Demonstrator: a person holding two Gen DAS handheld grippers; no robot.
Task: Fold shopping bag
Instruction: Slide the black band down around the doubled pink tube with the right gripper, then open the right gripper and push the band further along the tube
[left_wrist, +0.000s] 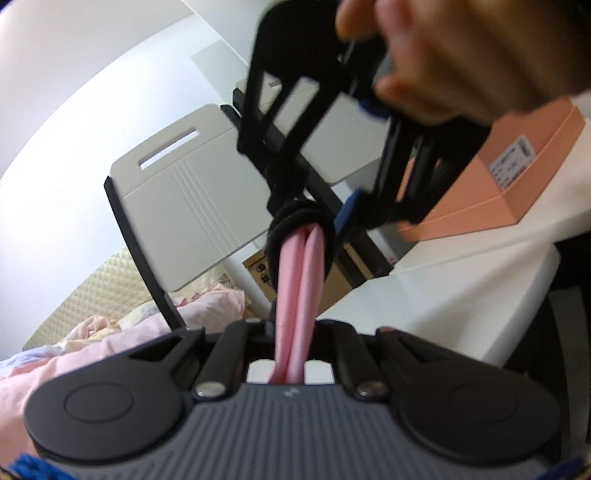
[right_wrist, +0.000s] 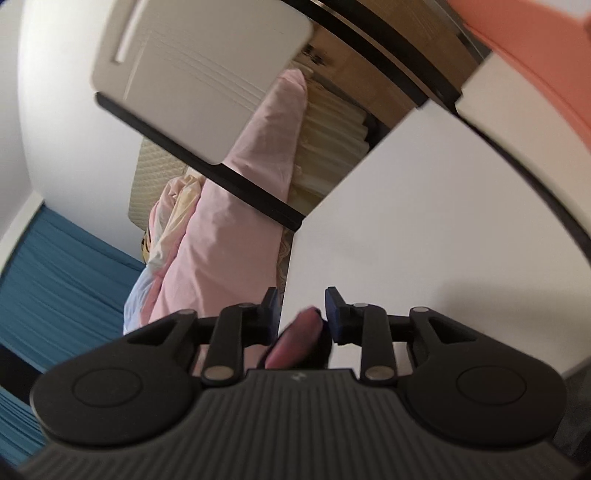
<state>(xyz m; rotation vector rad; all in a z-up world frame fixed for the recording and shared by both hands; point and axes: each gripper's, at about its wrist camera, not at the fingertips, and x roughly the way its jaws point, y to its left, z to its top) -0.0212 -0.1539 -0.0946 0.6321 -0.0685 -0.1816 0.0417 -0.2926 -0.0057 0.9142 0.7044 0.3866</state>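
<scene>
From the left wrist view, the far left holds a cream quilted headboard (left_wrist: 70, 291) and rumpled pink bedding (left_wrist: 92, 354), soft and creased. Next comes a chair (left_wrist: 184, 206) with a smooth pale-grey plastic back, ridged lines, a slot handle and a black frame. In the middle, the shopping bag (left_wrist: 297, 295) is a smooth pink fabric roll, twisted into two thick strands, bound near its far end by a black elastic band (left_wrist: 303, 221). The near end runs between the fingers of the left gripper (left_wrist: 293, 332), which are pressed in against it. The right gripper (left_wrist: 340, 218), black with blue pads, reaches down at the banded end; a hand (left_wrist: 450, 55) holds its handle. Behind is a brown cardboard box (left_wrist: 295, 280). To the right lies a white table (left_wrist: 461, 288) carrying a matte salmon box (left_wrist: 517, 177) with a white label.

In the right wrist view the blue pads stand apart, with the bag's pink tip and dark band between them, resting against the right-hand pad.
</scene>
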